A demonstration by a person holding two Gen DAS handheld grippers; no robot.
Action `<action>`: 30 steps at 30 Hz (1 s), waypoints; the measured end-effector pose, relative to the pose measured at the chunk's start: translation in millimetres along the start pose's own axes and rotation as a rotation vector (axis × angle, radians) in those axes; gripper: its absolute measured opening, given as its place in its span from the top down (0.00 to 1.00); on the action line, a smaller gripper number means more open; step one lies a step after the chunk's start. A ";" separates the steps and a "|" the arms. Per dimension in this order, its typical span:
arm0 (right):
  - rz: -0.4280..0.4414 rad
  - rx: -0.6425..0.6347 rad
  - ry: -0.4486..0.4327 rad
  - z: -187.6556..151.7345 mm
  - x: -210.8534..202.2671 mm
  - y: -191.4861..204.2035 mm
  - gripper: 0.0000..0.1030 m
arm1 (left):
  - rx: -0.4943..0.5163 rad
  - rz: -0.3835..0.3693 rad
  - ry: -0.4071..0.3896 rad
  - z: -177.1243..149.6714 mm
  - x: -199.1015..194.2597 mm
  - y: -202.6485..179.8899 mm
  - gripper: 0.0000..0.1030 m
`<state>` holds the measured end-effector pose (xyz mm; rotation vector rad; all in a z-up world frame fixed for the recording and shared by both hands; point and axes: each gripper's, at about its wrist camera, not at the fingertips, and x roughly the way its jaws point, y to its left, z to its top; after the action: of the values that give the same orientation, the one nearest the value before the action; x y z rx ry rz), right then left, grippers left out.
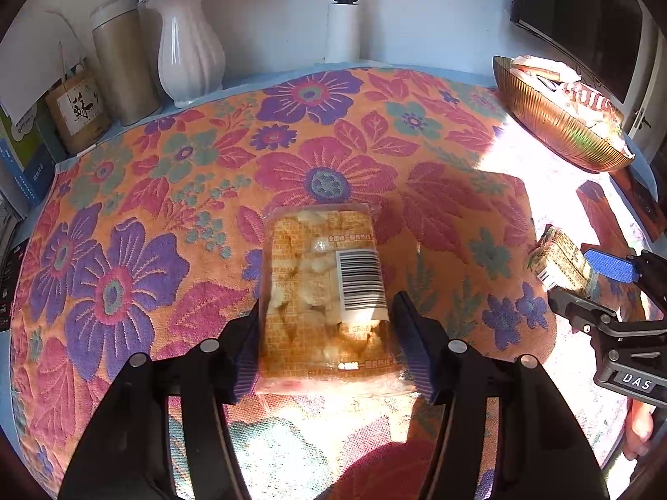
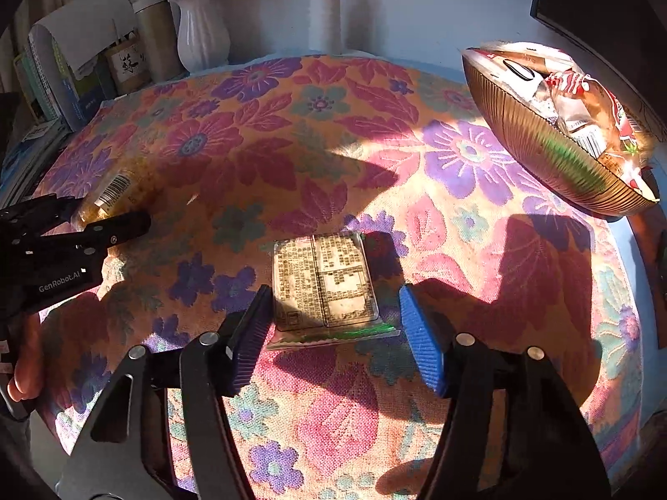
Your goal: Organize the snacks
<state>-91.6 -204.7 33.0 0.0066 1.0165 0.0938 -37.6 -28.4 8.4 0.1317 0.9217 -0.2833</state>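
The left gripper [image 1: 325,341] pinches the barcoded snack pack [image 1: 323,291] by its sides, while the right gripper [image 2: 333,333] stands spread around the flat printed packet [image 2: 325,287] on the flowered cloth [image 2: 333,146], left pad touching, right apart. That slick, thin packet may skid or buckle if squeezed unevenly. Open cloth leads to the gold bowl [image 2: 537,137], though it sits near the table's right edge.

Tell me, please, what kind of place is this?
Probably a room in a home. A table wears a floral cloth, a white vase of flowers stands by the wall beside books, and a bowl holds snack packets.
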 end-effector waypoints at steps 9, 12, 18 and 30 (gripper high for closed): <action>0.031 0.023 -0.052 2.9 -19.8 -12.8 0.57 | 0.008 -0.044 -0.035 11.7 -13.6 -13.1 0.57; 0.032 0.079 -0.106 5.8 -42.5 -41.8 0.57 | 0.028 -0.089 -0.077 30.0 -26.5 -30.6 0.57; -0.017 0.212 -0.255 26.9 -99.8 -122.7 0.57 | 0.109 -0.240 -0.157 89.3 -45.3 -91.5 0.57; 0.020 0.561 -0.368 106.3 -117.4 -290.7 0.57 | 0.282 -0.444 -0.285 199.8 -42.3 -237.3 0.57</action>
<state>-40.8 -499.7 174.4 0.5279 0.6477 -0.1721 20.9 -293.7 164.2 0.1406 0.6151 -0.8238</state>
